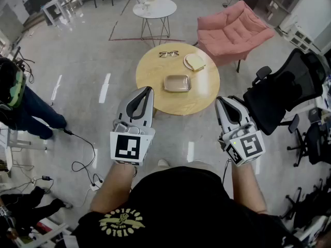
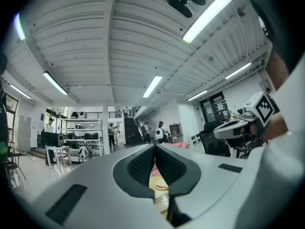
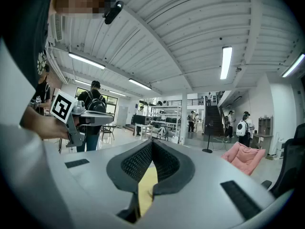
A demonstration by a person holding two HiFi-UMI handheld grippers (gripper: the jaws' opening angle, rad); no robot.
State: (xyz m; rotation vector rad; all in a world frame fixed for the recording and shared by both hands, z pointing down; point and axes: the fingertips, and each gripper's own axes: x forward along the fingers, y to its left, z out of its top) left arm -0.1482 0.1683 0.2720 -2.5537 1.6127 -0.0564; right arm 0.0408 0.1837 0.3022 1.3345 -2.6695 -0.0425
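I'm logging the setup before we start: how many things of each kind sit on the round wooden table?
Eyeglasses: 1
Plate: 1
Pale slice, likely bread, on the plate: 1
Metal tray: 1
Total: 4 on the wooden table

Pale wooden round table (image 1: 155,89), pink armchair (image 1: 234,30), black-and-white marker cubes (image 1: 126,147)

No text is legible; the shirt (image 1: 181,200) bears a blurred yellow emblem (image 1: 121,222).
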